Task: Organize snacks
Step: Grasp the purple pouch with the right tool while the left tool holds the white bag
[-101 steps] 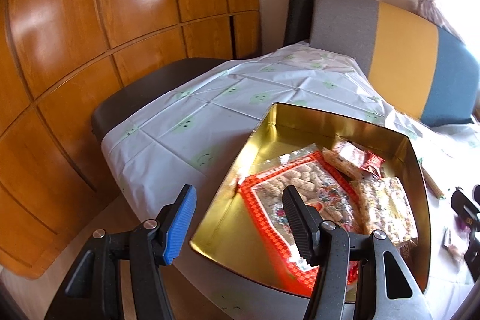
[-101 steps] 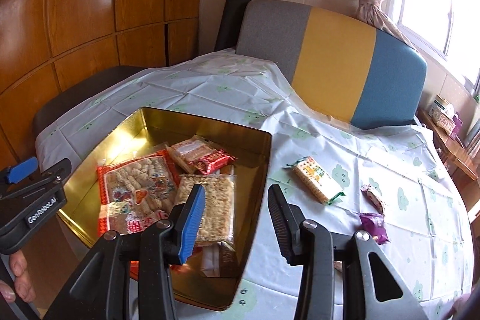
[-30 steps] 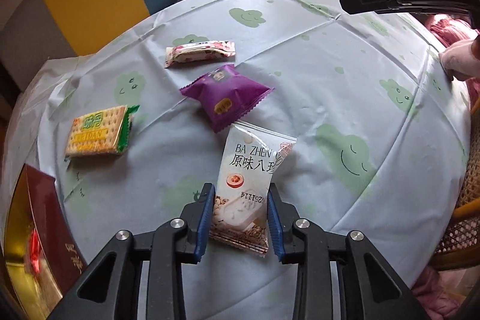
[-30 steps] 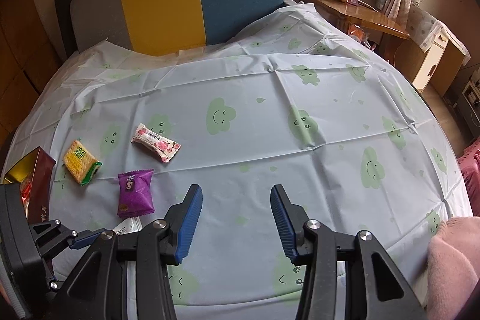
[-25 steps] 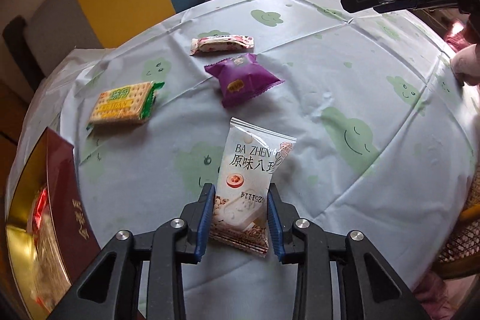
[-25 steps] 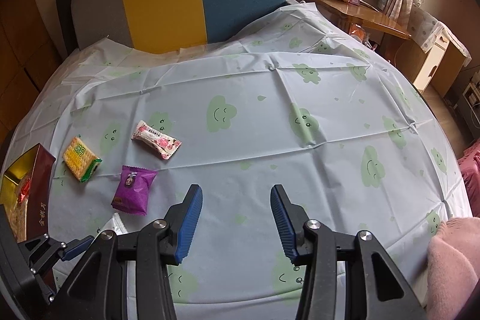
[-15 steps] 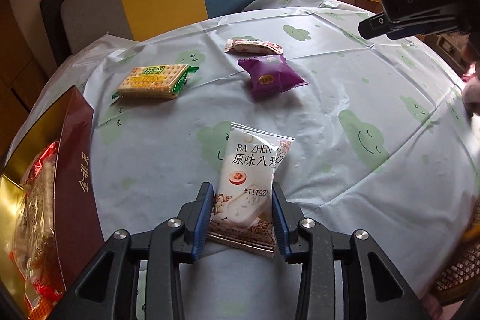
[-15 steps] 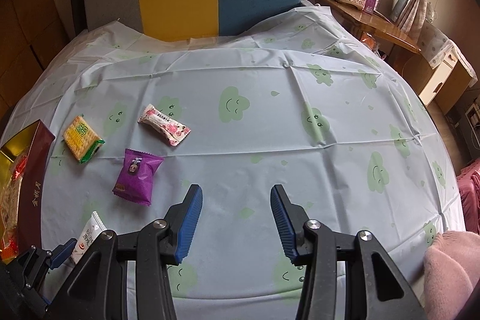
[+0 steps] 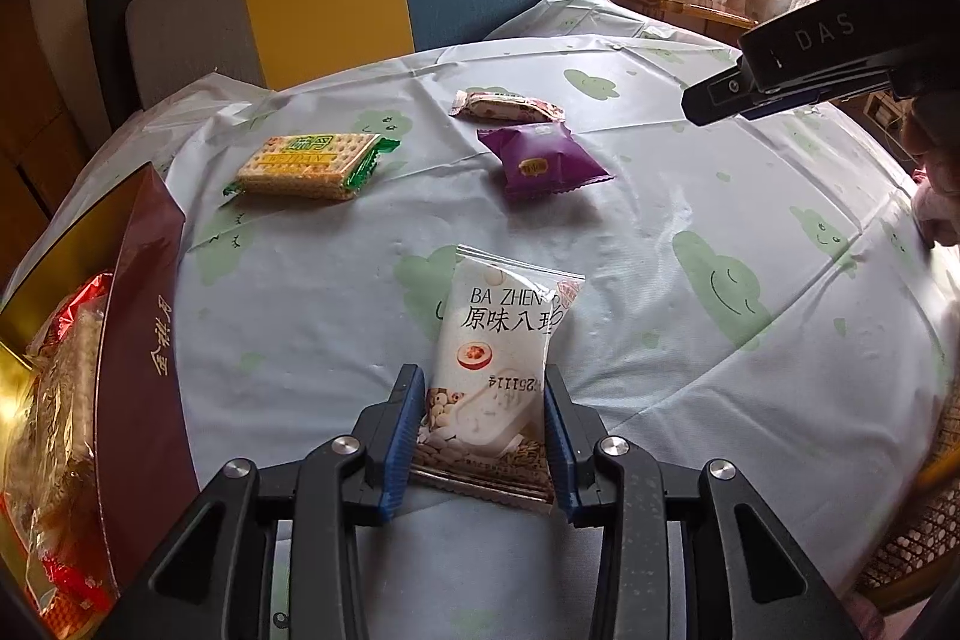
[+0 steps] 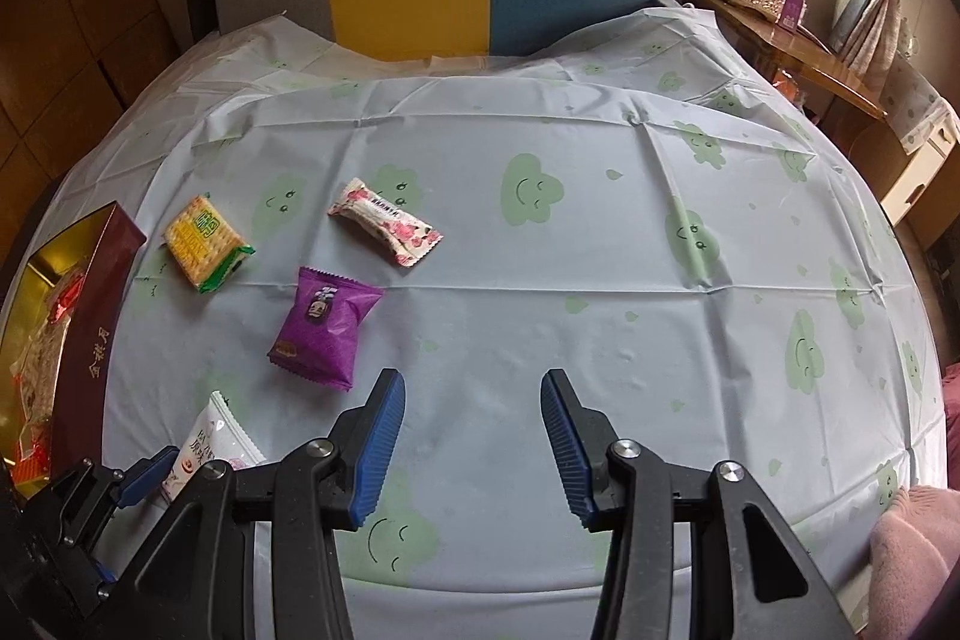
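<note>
Left gripper [image 9: 480, 430] pinches white packet [image 9: 498, 346] by its bottom end, likely bound for tin [image 9: 144, 280] at frame left; right gripper [image 10: 474, 436] wide, empty.

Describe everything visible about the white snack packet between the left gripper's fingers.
The white snack packet is a glossy plastic pouch, sealed, with crimped ends, black lettering and a printed bowl and nuts. It lies flat on the cloud-print tablecloth, near end between the left gripper pads, which touch its sides. Nothing else touches it.
</note>
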### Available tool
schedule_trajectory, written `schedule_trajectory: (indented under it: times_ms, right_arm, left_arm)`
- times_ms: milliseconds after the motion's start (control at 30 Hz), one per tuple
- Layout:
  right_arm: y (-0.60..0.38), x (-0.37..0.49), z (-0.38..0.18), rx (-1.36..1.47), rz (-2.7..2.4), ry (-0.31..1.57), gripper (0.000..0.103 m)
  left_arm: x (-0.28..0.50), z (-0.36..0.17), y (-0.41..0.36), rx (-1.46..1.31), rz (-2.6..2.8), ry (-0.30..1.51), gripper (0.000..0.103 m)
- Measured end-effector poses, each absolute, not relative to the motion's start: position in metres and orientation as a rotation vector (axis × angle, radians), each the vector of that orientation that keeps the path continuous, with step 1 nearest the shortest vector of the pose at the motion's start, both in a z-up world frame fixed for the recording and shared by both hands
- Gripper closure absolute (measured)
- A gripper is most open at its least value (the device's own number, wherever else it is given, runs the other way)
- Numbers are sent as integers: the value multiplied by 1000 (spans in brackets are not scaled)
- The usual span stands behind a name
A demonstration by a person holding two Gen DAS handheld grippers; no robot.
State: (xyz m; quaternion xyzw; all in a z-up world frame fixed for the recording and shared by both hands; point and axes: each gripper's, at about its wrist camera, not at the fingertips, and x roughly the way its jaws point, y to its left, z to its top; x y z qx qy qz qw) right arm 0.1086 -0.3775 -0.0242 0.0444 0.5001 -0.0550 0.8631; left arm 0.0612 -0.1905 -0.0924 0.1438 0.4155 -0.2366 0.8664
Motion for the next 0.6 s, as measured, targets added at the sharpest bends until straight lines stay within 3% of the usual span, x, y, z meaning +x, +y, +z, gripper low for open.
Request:
schedule_trajectory:
  times_ms: [600]
  right_arm:
    - [-366,115,-40,113,-55,1116,55]
  left_arm:
    - [54,-93,-189,312,-494,795,64]
